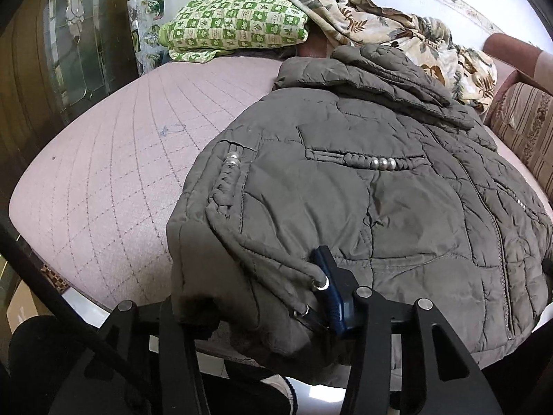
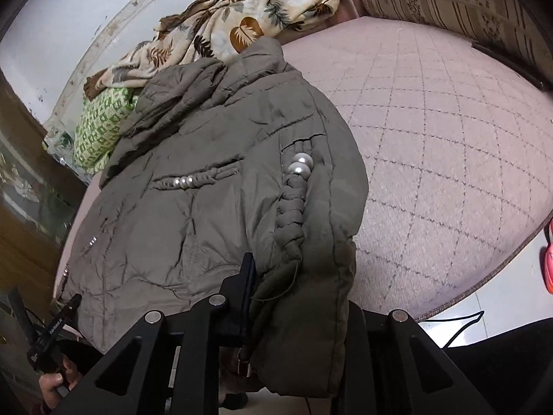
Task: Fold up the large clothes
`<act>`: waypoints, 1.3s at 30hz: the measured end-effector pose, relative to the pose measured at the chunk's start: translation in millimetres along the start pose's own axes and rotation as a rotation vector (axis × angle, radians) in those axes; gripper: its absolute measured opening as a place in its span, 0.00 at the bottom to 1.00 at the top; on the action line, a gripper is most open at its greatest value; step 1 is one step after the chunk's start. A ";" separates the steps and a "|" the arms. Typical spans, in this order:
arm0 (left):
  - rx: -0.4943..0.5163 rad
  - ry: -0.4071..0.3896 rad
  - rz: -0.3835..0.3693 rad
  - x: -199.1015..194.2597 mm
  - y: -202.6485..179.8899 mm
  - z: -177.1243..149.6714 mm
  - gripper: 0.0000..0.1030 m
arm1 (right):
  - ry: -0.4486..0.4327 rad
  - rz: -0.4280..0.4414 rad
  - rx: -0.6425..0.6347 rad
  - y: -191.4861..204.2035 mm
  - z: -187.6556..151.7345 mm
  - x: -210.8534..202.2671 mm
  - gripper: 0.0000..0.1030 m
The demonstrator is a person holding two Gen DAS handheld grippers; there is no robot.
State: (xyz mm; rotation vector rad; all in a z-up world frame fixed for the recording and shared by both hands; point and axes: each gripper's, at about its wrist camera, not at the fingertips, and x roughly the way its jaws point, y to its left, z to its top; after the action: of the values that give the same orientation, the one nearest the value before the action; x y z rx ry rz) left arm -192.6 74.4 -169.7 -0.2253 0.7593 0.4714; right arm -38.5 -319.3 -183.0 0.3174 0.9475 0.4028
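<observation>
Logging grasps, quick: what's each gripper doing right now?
Left gripper: shut on the jacket hem.
Right gripper: shut on the jacket's hem at its other corner.

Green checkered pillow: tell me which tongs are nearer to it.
Left, likely. The left tongs clamp the jacket at its hem corner on the side of the pillow; the right tongs clamp the opposite corner, across the jacket from it.

Bare pink mattress [image 1: 103,159] lies open beside the jacket [image 1: 363,190] (bedding [image 1: 380,20] crowds the far end).
</observation>
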 end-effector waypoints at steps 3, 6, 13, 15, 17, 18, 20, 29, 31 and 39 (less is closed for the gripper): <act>-0.004 0.000 0.002 0.5 0.1 -0.7 0.47 | 0.000 -0.034 -0.035 6.3 0.4 0.9 0.25; -0.026 0.009 0.004 1.1 2.1 -0.5 0.51 | -0.002 -0.053 -0.059 8.7 0.2 2.2 0.25; -0.029 0.037 0.039 6.9 -3.0 1.6 0.55 | -0.026 -0.055 -0.080 8.0 -3.1 0.4 0.26; -0.017 0.034 0.052 7.0 -5.0 1.3 0.55 | -0.018 -0.054 -0.078 8.3 -2.5 0.7 0.26; -0.007 0.028 0.059 6.5 -6.3 0.4 0.55 | -0.006 -0.050 -0.069 6.8 -0.9 2.2 0.28; -0.004 0.027 0.062 6.6 -6.7 0.4 0.55 | -0.002 -0.047 -0.065 7.0 -0.5 3.1 0.30; -0.003 0.025 0.077 6.5 -7.2 0.2 0.59 | 0.007 -0.045 -0.055 6.5 1.1 4.4 0.31; 0.042 0.006 0.123 4.6 -15.9 -0.2 0.53 | -0.011 -0.055 -0.080 10.7 -0.1 1.0 0.26; 0.069 -0.003 0.141 3.2 -21.0 -0.5 0.50 | -0.024 -0.066 -0.097 13.8 -0.5 -0.9 0.24; 0.138 -0.037 0.172 -3.3 -30.9 -1.2 0.35 | -0.087 -0.137 -0.182 33.3 -1.7 -9.5 0.21</act>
State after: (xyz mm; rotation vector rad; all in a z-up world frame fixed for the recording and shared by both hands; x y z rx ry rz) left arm -180.4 45.9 -167.3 -0.0218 0.7749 0.5822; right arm -51.3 -294.4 -162.7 0.1028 0.8356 0.3440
